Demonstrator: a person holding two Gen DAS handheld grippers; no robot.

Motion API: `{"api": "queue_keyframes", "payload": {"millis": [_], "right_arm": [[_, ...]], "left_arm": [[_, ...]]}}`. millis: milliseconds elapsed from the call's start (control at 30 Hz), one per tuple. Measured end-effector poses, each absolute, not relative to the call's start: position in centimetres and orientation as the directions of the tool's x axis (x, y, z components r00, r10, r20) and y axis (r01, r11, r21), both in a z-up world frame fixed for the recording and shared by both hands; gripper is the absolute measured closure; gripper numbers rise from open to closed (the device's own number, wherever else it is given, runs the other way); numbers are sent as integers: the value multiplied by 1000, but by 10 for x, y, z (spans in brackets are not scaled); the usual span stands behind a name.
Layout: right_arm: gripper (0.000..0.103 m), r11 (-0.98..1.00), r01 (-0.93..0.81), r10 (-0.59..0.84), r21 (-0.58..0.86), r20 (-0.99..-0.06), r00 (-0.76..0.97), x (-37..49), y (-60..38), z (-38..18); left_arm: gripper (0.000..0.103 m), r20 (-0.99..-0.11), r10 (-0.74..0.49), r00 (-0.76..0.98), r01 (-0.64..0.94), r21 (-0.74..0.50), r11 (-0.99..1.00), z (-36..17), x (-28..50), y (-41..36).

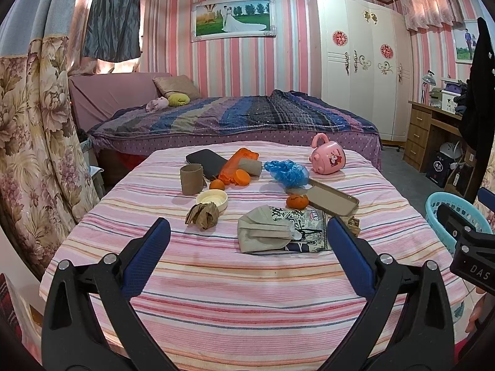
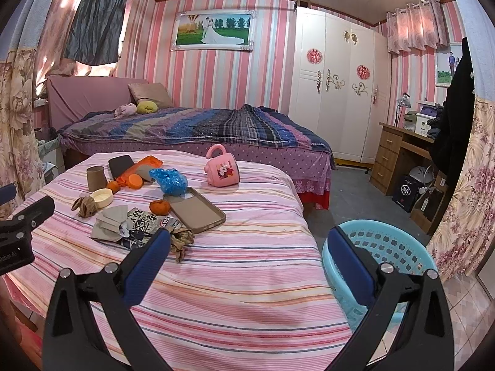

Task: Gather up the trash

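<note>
Judging by the spread, nothing is collected yet: the blue basket (image 2: 393, 247) beside the counter (image 2: 247, 278) looks empty, though its bottom is partly hidden behind the right gripper (image 2: 256, 247). Crumpled brown paper (image 1: 202, 215), a blue plastic bag (image 1: 287, 171), cardboard tubes (image 1: 191, 179) and a mask (image 1: 263, 232) on a snack wrapper (image 1: 304, 225) all lie on the striped cloth. Both the left gripper (image 1: 249, 238) and the right hang above the near edge, fingers spread wide, holding nothing. Orange scraps (image 1: 238, 164) farther back are hard to make out.

Both wrist views face the bed (image 1: 235, 120) across the shared striped table (image 1: 247, 278), right view further right.
</note>
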State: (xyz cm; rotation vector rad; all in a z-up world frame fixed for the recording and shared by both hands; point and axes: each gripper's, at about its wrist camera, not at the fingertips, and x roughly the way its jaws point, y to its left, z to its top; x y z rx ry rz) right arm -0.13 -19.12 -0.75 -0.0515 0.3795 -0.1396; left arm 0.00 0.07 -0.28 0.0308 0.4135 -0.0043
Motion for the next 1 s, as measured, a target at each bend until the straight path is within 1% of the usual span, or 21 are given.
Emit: {"api": "queue_keyframes", "payload": {"millis": [1000], "right_arm": [[4, 988, 136, -153, -71, -373, 915, 0, -196, -8]], "left_arm": [[5, -404, 4, 915, 10, 32, 999, -4, 0, 1]]}}
